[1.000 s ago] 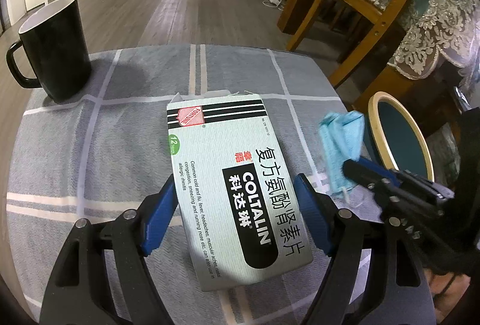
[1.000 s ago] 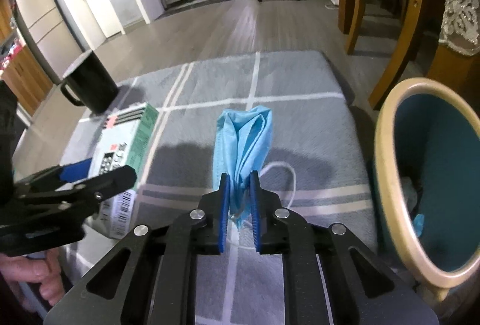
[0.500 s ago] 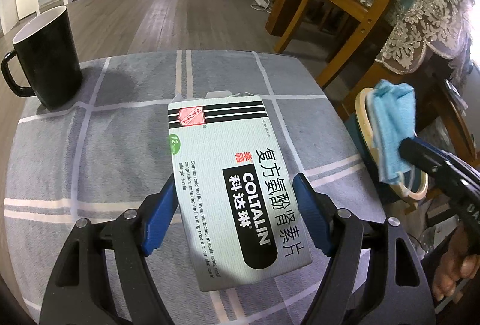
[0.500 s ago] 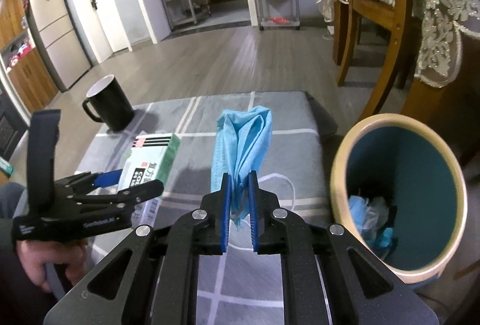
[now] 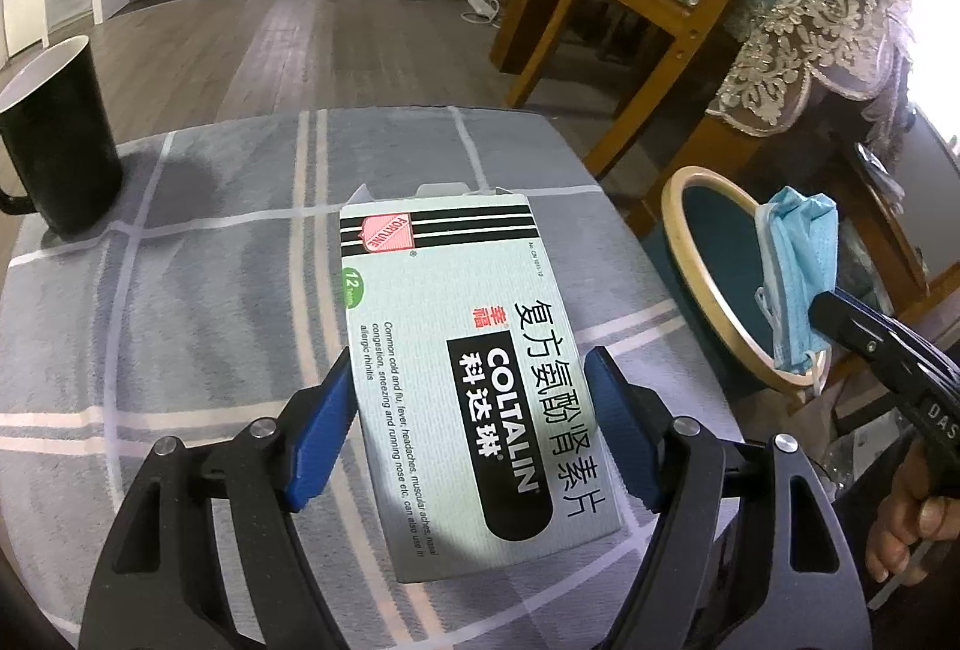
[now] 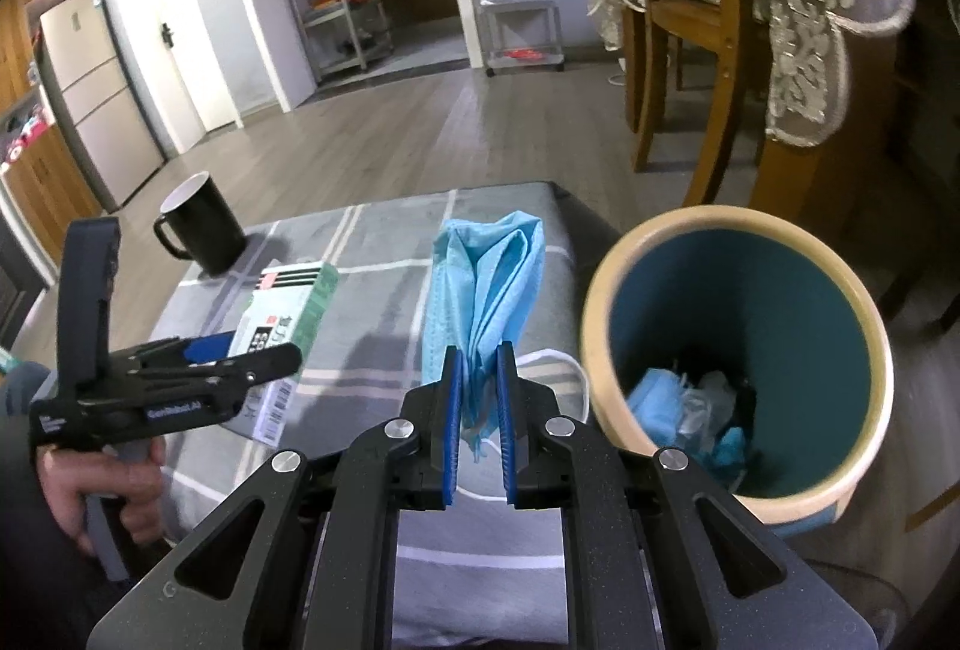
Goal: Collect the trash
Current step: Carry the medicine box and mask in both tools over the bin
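A pale green Coltalin medicine box (image 5: 474, 380) sits between the blue pads of my left gripper (image 5: 468, 359), which is shut on its long sides, low over the grey checked tablecloth (image 5: 210, 290). The right wrist view shows that same box (image 6: 288, 308) and left gripper (image 6: 264, 356) from the side. My right gripper (image 6: 478, 350) is shut on a folded blue face mask (image 6: 486, 278) and holds it upright in the air. A round teal bin with a cream rim (image 6: 738, 218) stands just to its right. In the left wrist view the mask (image 5: 804, 266) hangs over the bin's rim (image 5: 690, 254).
A black mug (image 5: 54, 140) stands at the table's far left corner. Blue masks and clear wrappers (image 6: 690, 410) lie in the bin. Wooden chairs with lace covers (image 6: 690, 50) crowd the floor behind the bin. A person's hand (image 6: 102, 494) grips the left tool.
The right gripper has lifted the mask off the table and carried it right, up beside the bin. The left gripper kept its hold on the box and turned slightly.
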Available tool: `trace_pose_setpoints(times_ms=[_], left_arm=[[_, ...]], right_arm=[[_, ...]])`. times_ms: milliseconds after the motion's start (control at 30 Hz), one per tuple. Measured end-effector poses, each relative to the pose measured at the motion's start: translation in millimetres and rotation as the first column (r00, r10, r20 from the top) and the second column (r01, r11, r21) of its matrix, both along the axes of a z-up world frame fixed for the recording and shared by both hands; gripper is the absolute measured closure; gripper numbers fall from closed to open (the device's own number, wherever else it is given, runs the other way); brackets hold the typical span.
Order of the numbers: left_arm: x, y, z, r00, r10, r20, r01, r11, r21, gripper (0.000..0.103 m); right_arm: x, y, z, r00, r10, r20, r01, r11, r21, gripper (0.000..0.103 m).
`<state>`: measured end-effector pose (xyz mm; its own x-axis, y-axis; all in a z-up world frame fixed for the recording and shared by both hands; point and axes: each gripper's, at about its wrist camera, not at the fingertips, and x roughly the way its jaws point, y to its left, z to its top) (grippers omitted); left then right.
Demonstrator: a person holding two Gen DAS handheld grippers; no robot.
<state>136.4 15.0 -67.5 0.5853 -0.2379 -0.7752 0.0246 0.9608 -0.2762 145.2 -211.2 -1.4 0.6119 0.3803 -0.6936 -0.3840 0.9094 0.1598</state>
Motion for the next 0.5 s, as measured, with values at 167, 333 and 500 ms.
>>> trace_pose_setpoints(times_ms=[167,333,500], left_arm=[[2,-12,7,0.999,-0.036,0.016,0.036,0.999,0.001,0.030],[4,-28,15,0.998,-0.064,0.028,0.064,0.998,0.003,0.030],[12,-51,21,0.994,-0.103,0.034,0.103,0.995,-0.003,0.030]], right_arm=[[4,-12,-4,1.000,-0.029,-0.008,0.030,0.999,0.014,0.091],[10,-31,-8,0.997,-0.076,-0.013,0.076,0.997,0.027,0.091],[19,-57,-6,0.988,-0.154,-0.010,0.154,0.987,0.037,0.091]])
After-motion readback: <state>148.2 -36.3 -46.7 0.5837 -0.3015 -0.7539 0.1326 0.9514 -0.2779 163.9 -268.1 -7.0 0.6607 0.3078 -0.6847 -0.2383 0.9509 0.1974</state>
